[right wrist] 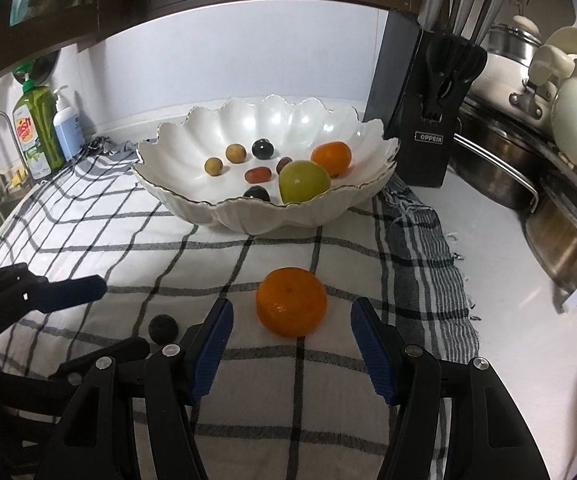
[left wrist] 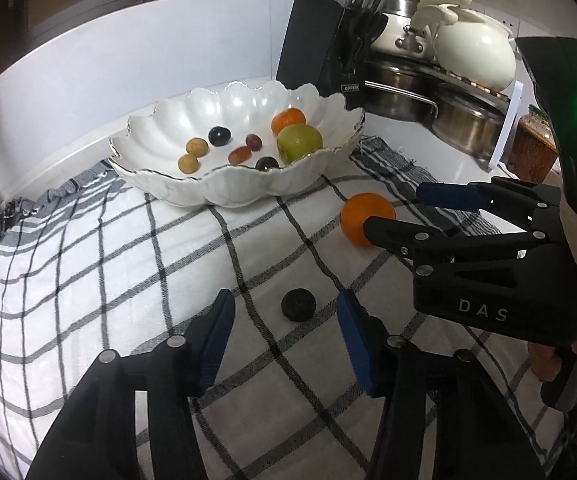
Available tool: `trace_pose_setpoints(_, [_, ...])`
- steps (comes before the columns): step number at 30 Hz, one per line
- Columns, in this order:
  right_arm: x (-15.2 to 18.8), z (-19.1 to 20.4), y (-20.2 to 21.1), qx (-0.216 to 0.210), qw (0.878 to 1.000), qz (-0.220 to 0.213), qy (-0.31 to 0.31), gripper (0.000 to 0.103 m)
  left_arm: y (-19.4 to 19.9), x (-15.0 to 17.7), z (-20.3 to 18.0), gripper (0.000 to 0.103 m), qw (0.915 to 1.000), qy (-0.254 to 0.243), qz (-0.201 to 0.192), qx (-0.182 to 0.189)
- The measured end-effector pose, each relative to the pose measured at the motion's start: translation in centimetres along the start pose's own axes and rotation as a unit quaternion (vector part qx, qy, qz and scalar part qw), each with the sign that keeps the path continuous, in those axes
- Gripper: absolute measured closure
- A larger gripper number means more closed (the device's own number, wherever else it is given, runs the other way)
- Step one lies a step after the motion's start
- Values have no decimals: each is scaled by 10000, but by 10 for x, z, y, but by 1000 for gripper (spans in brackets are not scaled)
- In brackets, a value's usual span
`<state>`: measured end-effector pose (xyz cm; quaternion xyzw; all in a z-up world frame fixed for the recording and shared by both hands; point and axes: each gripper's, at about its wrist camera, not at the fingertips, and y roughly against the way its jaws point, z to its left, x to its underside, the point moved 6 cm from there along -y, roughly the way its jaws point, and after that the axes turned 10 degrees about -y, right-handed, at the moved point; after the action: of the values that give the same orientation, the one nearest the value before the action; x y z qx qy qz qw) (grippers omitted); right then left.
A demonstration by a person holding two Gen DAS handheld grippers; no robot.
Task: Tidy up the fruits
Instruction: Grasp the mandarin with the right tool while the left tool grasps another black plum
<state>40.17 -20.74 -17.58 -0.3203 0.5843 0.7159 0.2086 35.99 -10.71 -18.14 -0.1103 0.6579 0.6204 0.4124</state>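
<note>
Both grippers are hanging wide open and empty over the checked cloth [right wrist: 128, 248] on the counter [right wrist: 488, 240]. The right gripper [right wrist: 292, 344] is framing the loose orange [right wrist: 291, 301], the left gripper [left wrist: 284, 336] the small dark fruit [left wrist: 298, 305]; the white bowl [right wrist: 248, 216] is sitting behind, already holding several fruits. Either round fruit is likely to roll off the pads if the closing is off-centre, and the grippers, working near each other, are risking a collision.
</note>
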Motion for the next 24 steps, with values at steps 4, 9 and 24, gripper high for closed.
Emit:
trace_pose_setpoints(4, [0, -1, -7, -31, 10000, 54, -14, 41, -9, 1, -1, 59, 9999, 34, 90, 86])
trace_pose_setpoints(9, [0, 0, -14, -53, 9999, 122, 1, 41, -17, 2, -3, 64, 9998, 28, 157, 150])
trace_pose_setpoints(24, [2, -2, -35, -72, 9992, 383, -129, 56, -33, 4, -1, 80, 9990, 171, 329, 264])
